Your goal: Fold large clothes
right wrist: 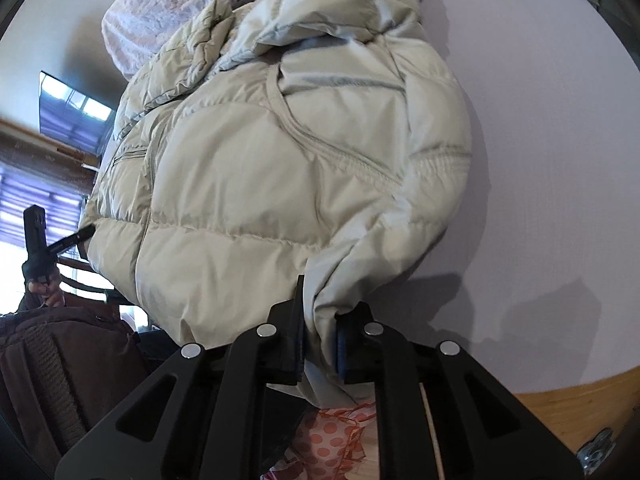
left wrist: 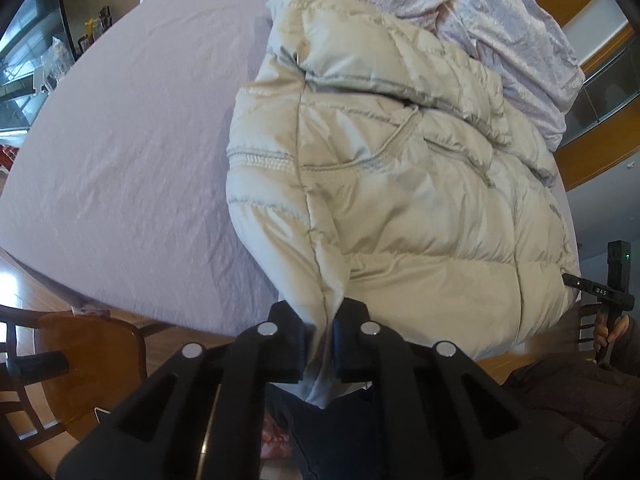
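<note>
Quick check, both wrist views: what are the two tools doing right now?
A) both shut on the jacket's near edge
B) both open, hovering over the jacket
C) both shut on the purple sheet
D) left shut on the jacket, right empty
A: the left tool and the right tool each have cream jacket fabric pinched between their pads, bunched at the edge nearest the cameras.

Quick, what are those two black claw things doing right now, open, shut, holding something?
Left gripper: shut, pinching the near edge of the cream puffer jacket.
Right gripper: shut, pinching another bunch of the same jacket's near edge.
</note>
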Tool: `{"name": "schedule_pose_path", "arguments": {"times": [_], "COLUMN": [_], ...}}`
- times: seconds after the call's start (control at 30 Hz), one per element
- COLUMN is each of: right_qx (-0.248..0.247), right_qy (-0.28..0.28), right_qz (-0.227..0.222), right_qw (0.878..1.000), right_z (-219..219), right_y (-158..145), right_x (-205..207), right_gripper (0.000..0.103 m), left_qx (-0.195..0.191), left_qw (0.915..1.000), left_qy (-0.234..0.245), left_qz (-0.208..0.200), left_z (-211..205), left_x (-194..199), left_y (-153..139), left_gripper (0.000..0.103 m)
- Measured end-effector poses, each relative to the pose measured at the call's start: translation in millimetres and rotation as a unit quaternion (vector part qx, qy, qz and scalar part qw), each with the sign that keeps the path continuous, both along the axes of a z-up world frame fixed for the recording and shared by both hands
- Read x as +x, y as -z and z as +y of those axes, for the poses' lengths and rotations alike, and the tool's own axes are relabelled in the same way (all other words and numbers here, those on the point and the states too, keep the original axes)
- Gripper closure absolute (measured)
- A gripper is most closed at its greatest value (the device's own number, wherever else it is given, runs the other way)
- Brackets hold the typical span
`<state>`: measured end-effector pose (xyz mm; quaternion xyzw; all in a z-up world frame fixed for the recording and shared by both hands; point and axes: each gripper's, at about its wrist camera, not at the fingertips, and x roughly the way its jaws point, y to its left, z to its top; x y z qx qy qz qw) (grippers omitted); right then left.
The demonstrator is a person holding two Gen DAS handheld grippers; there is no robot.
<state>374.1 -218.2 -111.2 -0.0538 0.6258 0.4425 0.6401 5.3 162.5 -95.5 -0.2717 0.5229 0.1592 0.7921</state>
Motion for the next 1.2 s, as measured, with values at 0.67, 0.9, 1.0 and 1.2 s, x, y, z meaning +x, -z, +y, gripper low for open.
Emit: {"name": "schedule_pose_path", "arguments": {"times": [0.67,0.9,1.0,1.2], "right_qx": [0.026,0.036,0.042,0.067], "right_qy": [-0.023,-0.025,-0.021,0.005], "right_qz": [-0.062,-0.101,-0.118,-0.156], "right_qw": [0.997,0.994,0.992,0.985], "right_z": [26,44,53,73], "right_y": [-38,-60,-71,-103], "right_x": [24,45,57,88], "right_gripper": [0.092,0.092,0.092,0.092], "left_qx": [0.050,0.075,0.084,0.103], "left_qw": [0.9974,0.9940,0.9920,0.9862], "left_qy": [-0.004,-0.002,-0.006,-0.018], "left_qz": [-0.053,-0.080,-0.094,-0.128], "left_z": [23,33,40,60], "left_x": [34,66,80,112], "left_y": [-48,-69,-80,-105], "left_gripper": [0.093,0.093,0.093,0.093]}}
